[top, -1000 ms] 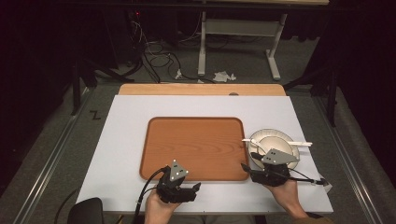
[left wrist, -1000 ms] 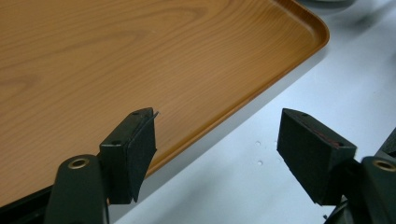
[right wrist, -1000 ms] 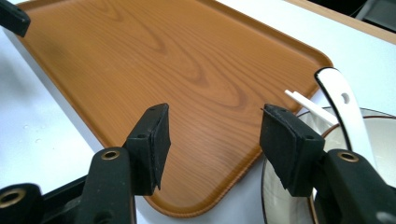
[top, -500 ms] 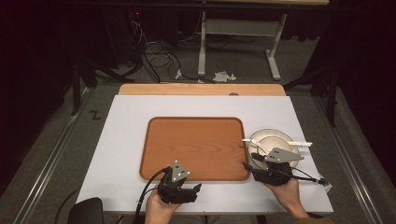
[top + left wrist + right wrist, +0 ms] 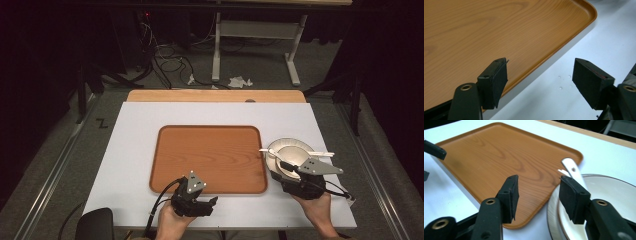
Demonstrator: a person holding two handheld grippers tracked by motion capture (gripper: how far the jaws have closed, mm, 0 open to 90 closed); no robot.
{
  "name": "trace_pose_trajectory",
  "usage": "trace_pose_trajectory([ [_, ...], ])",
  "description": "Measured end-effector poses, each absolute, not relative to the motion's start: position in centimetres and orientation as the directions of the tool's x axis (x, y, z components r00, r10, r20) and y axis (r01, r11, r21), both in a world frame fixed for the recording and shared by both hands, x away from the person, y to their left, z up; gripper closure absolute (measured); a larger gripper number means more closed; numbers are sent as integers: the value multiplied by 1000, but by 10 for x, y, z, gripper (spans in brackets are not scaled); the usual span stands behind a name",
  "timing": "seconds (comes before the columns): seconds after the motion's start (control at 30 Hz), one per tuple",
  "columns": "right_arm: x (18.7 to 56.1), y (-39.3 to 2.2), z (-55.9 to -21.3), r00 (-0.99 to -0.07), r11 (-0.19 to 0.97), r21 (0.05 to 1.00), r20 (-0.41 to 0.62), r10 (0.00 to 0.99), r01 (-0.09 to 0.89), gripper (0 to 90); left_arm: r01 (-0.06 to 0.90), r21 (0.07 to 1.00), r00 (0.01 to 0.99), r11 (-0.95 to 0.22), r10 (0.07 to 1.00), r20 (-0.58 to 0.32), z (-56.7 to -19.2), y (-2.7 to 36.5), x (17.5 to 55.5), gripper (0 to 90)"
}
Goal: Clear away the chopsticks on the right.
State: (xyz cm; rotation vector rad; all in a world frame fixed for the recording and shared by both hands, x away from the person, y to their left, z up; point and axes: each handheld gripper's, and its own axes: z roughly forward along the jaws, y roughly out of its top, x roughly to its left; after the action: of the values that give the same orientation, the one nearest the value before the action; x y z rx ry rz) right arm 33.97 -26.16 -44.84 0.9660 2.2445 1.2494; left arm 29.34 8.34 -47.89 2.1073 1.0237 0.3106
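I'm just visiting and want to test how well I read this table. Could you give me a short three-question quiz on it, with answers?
1. True or false: the wooden tray holds a plate.
2. Which gripper is nearest the stacked dishes? A) left B) right
3. What white utensil lies across the dishes?

Key:
1. False. The tray is bare; the dishes stand on the white table beside the tray's right edge.
2. B. The right gripper reaches over the rim of the dishes, its jaws apart and just closing a little, pressing on nothing. The left gripper is open at the tray's near edge.
3. A white spoon, as far as the pictures tell.
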Motion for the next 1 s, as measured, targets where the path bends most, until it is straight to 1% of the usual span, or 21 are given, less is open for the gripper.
trace_pose_trajectory([
  [0.07,336,-270,-446,-659,336,860,-1,752,383,564,564,722,660,-402,744,-102,-479,82,295,283],
  [0.13,335,-274,-445,-648,328,863,0,762,385,575,562,720,665,-407,740,-101,-479,81,296,283],
  [0.2,333,-284,-443,-619,302,872,2,785,386,608,558,718,675,-416,731,-102,-479,78,298,283],
  [0.6,322,-317,-436,-509,235,877,13,860,419,658,546,716,706,-436,699,-113,-480,72,304,285],
  [0.77,328,-330,-431,-482,243,872,-10,876,425,694,544,721,699,-429,707,-107,-479,73,304,285],
  [1.0,345,-342,-421,-487,295,849,-52,872,438,735,541,731,686,-415,721,-98,-478,75,302,286],
])
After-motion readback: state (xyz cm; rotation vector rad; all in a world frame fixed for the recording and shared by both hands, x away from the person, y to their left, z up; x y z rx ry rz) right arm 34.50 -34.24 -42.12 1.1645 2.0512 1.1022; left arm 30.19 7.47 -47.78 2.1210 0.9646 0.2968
